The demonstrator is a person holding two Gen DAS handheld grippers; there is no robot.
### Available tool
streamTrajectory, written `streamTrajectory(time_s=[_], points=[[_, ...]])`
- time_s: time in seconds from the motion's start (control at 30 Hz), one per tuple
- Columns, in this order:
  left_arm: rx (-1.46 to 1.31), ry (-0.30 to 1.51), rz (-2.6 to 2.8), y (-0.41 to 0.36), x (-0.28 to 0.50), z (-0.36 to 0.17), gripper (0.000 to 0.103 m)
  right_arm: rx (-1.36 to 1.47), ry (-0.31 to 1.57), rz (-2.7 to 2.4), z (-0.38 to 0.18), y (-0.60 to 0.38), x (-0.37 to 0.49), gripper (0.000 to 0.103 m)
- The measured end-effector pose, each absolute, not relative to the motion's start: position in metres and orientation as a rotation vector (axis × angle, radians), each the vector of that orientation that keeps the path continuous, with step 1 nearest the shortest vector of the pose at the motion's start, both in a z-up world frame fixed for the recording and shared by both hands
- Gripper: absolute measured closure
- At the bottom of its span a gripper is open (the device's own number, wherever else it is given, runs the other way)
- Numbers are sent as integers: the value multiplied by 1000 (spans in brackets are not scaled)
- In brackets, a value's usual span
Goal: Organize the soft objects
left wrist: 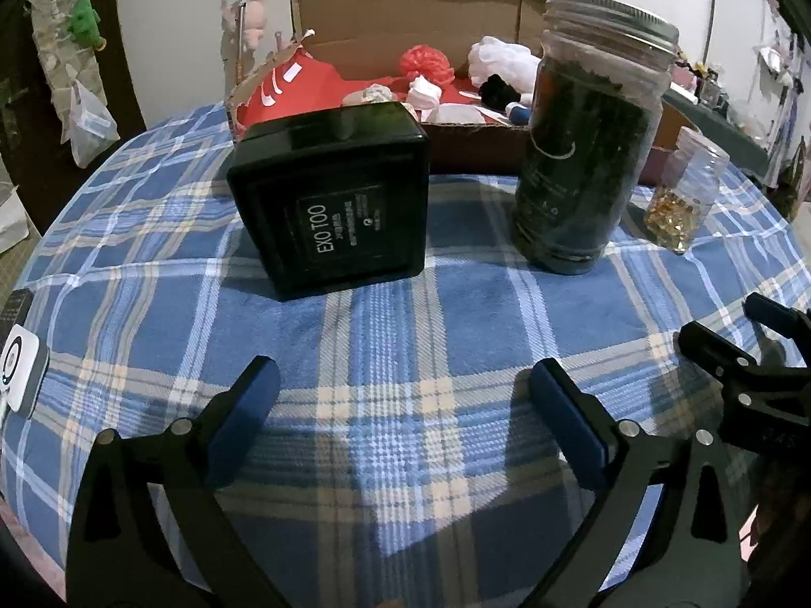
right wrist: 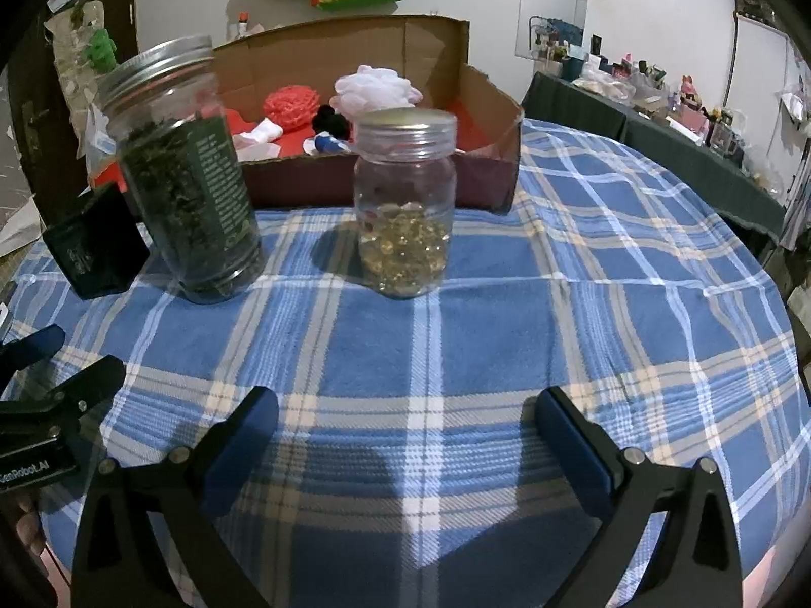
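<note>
A cardboard box (left wrist: 385, 15) at the table's far side holds soft items: a red mesh puff (left wrist: 427, 63), a white puff (left wrist: 499, 58), a black soft piece (left wrist: 499, 90) and red cloth (left wrist: 299, 86). The box (right wrist: 486, 101), red puff (right wrist: 293, 105) and white puff (right wrist: 377, 88) also show in the right wrist view. My left gripper (left wrist: 403, 395) is open and empty, low over the blue plaid cloth, well short of the box. My right gripper (right wrist: 408, 423) is open and empty, also near the front edge.
A black box labelled EXO TOO (left wrist: 334, 197), a tall jar of dark leaves (left wrist: 588, 152) and a small jar of golden beads (right wrist: 405, 202) stand between the grippers and the cardboard box. The plaid tablecloth (right wrist: 608, 278) covers the round table. A white device (left wrist: 20, 375) lies at the left edge.
</note>
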State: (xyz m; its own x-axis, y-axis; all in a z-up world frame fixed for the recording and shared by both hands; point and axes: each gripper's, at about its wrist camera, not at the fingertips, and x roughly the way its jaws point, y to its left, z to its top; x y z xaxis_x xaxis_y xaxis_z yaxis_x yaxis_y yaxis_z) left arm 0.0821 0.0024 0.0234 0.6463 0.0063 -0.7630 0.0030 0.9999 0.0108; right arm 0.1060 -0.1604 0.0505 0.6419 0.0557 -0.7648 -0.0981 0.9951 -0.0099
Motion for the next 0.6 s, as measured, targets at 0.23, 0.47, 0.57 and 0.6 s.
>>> streamTrajectory(time_s=[0.23,0.47,0.57,0.6], points=[[10,871,10,2,88,23,0,-60,865,79,50,-158,105,0],[12,869,11,2,87,23,0,-59,864,78,50,-158,105,0],[12,869,11,2,87,23,0,-59,864,77,50,-159,104,0],[12,869,12,2,87,23,0,-58,864,77,50,-159,104,0]])
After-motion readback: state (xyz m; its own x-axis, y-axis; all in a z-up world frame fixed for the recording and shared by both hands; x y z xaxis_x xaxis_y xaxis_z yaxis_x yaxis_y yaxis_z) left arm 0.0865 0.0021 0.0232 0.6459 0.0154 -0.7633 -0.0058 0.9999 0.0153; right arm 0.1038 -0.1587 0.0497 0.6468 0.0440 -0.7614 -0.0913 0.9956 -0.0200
